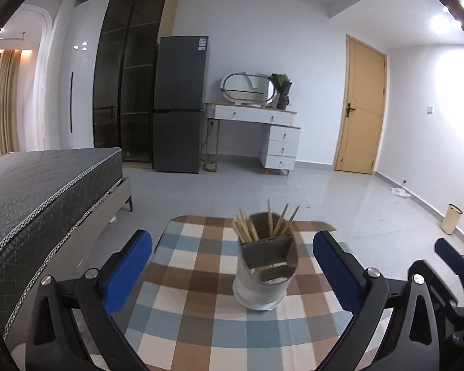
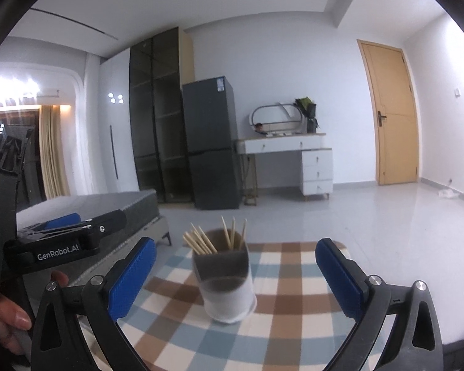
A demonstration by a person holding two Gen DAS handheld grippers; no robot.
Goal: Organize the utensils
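A pale grey oval plastic utensil holder point(image 1: 264, 273) stands upright near the middle of a worktop covered in a brown, blue and cream checked cloth point(image 1: 182, 281). The holder serves as the landmark here. It is divided into compartments. A bundle of light wooden chopsticks point(image 1: 245, 228) leans in its far-left compartment, and a few more wooden sticks point(image 1: 281, 219) stand in its far-right compartment. The larger compartment at its near side shows something pale and shiny at the bottom, too unclear to name.

No loose utensils can be seen on the cloth around the holder in either view. Judging by that, the sorting looks largely or wholly done, though the near edge of the worktop is hidden behind the grippers.

The left gripper point(image 1: 232, 266), black with blue padded fingers point(image 1: 128, 270), sits on the near side of the holder with its jaws spread wide. They hold nothing and touch nothing; the holder appears between them but beyond their tips.

The right gripper point(image 2: 236, 273) also sits on the near side of the holder, jaws equally wide apart and empty, well clear of the holder's walls.
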